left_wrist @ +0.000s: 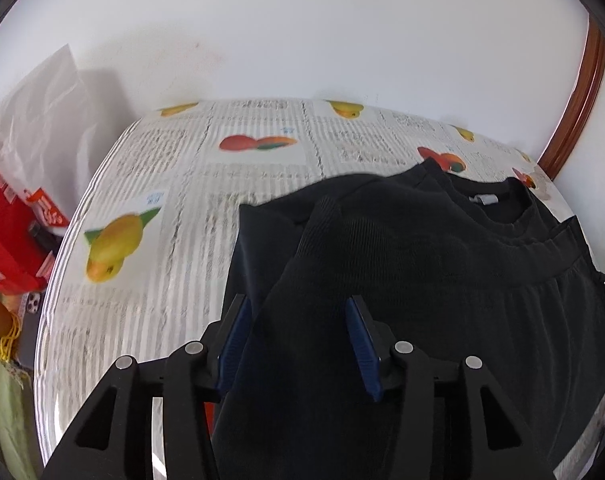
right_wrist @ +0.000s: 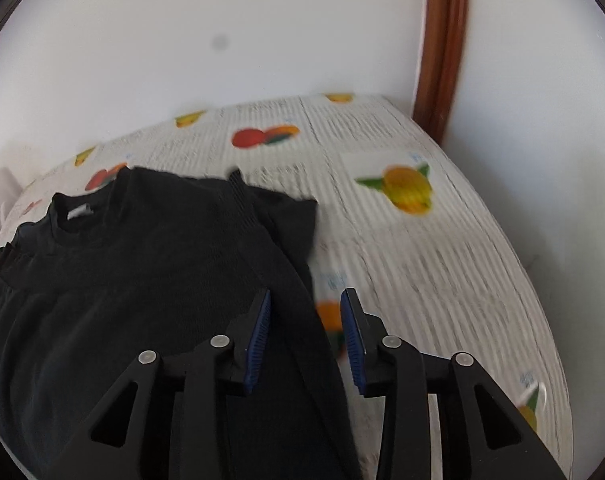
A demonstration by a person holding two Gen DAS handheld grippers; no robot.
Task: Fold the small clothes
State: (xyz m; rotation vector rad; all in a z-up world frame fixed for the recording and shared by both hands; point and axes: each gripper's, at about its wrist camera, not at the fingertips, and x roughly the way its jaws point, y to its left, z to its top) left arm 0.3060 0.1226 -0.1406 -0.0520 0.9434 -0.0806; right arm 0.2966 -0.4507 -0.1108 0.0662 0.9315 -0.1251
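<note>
A black shirt [left_wrist: 442,264] lies on a table covered with a fruit-print cloth [left_wrist: 174,184]; its collar with a grey label points to the far side. My left gripper [left_wrist: 298,312] is open, its blue pads either side of the shirt's left sleeve fabric, which passes between the jaws. In the right wrist view the shirt [right_wrist: 142,272] fills the left half. My right gripper [right_wrist: 306,304] is open over the shirt's right edge, where a sleeve is folded inward. Whether either gripper touches the cloth is unclear.
A white wall stands behind the table. A brown wooden frame [right_wrist: 442,48] rises at the right corner. A white plastic bag [left_wrist: 42,120] and red packaging [left_wrist: 6,232] lie left of the table. The fruit-print cloth [right_wrist: 442,264] is bare to the shirt's right.
</note>
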